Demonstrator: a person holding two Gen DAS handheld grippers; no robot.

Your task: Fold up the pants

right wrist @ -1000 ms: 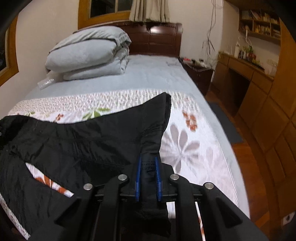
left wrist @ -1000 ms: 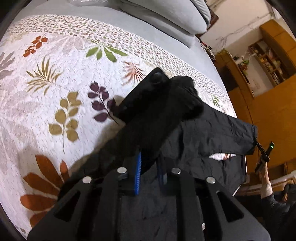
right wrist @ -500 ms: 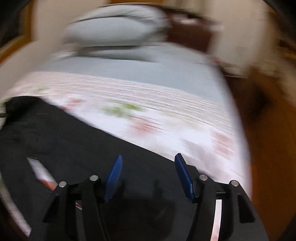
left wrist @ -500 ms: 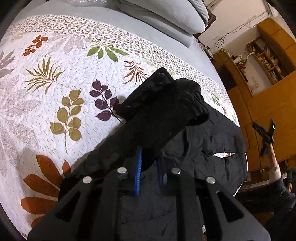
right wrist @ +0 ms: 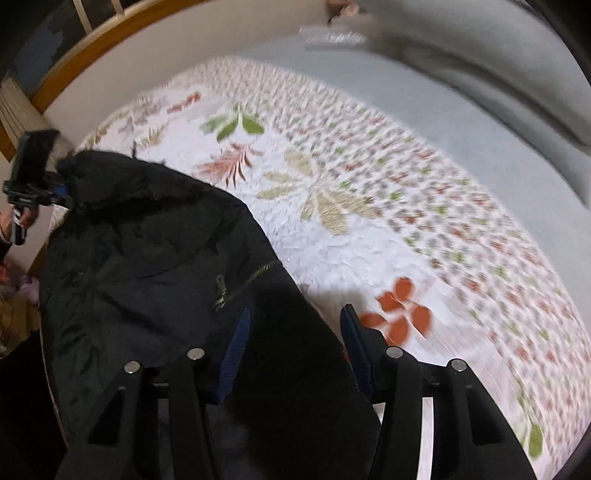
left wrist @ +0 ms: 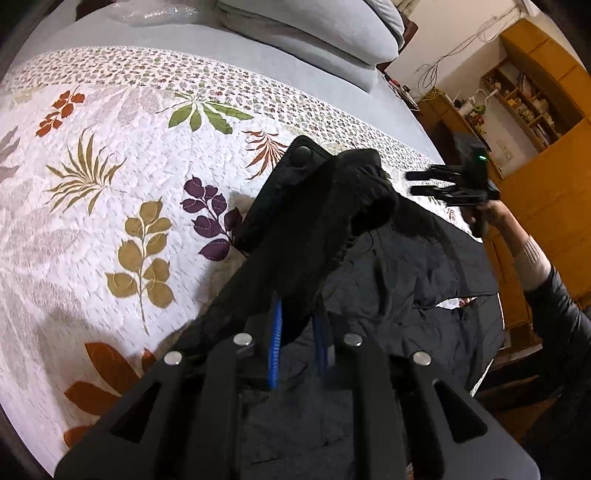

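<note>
The black pants lie rumpled over the lower right of the floral bedspread, one end lifted toward the middle of the left wrist view. The left gripper is clenched on that raised fold, its 2 blue pads pinching the cloth. The right gripper stands released above the zipper area with nothing between its pads, though that view is blurred, so how near it is to the cloth is hard to say. The fabric looks thin, limp and light; it should drape and crease easily, so a hem or waistband edge seems the best place to pinch. A folded grey duvet sits at the top, well apart; nothing blocks the way.
</note>
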